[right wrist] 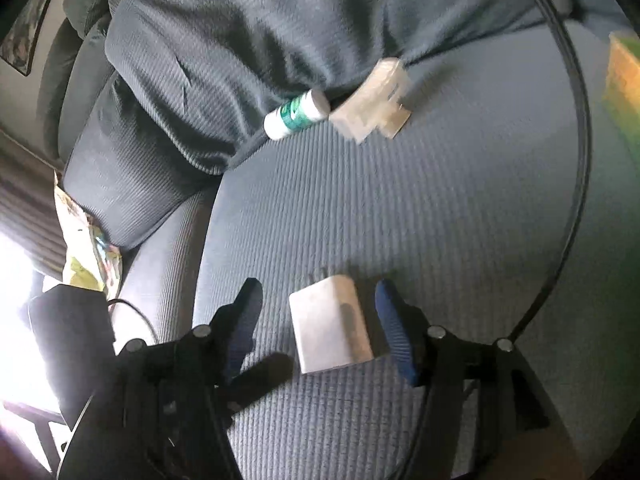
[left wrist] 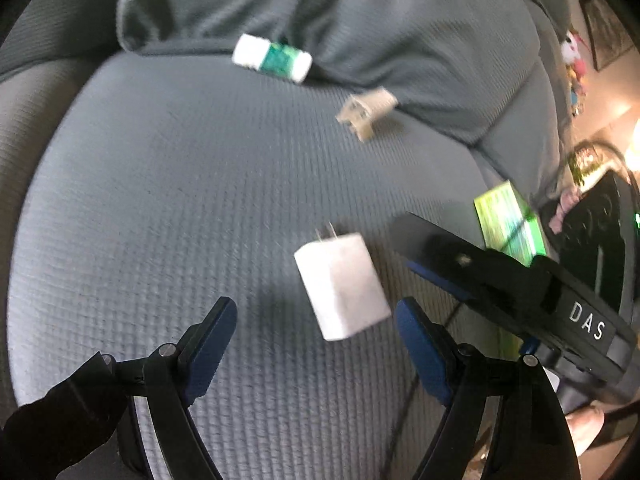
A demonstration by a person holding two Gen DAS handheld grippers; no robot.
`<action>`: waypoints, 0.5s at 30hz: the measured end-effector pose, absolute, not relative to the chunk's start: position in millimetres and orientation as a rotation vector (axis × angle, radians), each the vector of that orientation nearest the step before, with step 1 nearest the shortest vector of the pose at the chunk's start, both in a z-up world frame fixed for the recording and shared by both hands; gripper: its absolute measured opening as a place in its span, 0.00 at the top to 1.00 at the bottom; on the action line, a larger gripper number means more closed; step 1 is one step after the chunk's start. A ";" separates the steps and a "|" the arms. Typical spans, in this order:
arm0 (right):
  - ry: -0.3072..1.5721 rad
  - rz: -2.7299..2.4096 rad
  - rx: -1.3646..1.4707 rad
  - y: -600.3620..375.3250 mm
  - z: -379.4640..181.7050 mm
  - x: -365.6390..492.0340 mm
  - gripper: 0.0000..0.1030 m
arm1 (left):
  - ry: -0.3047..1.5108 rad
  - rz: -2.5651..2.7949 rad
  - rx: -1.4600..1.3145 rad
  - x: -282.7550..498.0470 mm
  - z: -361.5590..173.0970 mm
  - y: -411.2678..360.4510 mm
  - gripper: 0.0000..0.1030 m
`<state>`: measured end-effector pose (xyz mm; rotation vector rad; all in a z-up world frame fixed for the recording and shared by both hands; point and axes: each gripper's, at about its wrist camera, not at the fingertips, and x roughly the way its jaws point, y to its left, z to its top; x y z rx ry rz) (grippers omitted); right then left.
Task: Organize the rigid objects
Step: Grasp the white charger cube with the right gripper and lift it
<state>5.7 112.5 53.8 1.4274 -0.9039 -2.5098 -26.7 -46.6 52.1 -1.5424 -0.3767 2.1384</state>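
A white plug adapter point(left wrist: 342, 285) with two prongs lies on the grey sofa seat cushion point(left wrist: 180, 200). It also shows in the right wrist view point(right wrist: 330, 323), between the open fingers of my right gripper point(right wrist: 318, 312). My left gripper point(left wrist: 316, 328) is open just in front of it, and the right gripper's black body point(left wrist: 520, 292) reaches in from the right. A white bottle with a green label point(left wrist: 273, 57) point(right wrist: 298, 115) lies at the back cushion. A pale plastic clip-like part point(left wrist: 367, 110) point(right wrist: 370, 106) lies next to it.
A green box point(left wrist: 508, 220) point(right wrist: 624, 76) sits at the seat's right edge. A black cable point(right wrist: 580, 152) arcs over the cushion. The grey back cushions point(left wrist: 360, 12) rise behind. A black bag point(right wrist: 68, 336) and clutter lie beside the sofa.
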 end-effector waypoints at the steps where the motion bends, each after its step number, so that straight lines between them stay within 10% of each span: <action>1: -0.904 -2.496 1.444 110.6 51.0 5.5 0.45 | -0.369 2.134 -1.541 -26.0 51.3 -43.7 0.20; 5: -0.890 -2.457 1.491 102.4 42.2 3.9 0.48 | -0.348 2.115 -1.534 -24.8 47.3 -33.0 0.24; 8: -0.895 -2.427 1.517 101.8 33.5 -1.5 0.48 | -0.328 2.067 -1.563 -25.9 39.6 -21.9 0.50; 15: -0.875 -2.419 1.525 100.6 25.9 -8.5 0.50 | -0.292 2.101 -1.522 -24.5 43.2 -16.8 0.55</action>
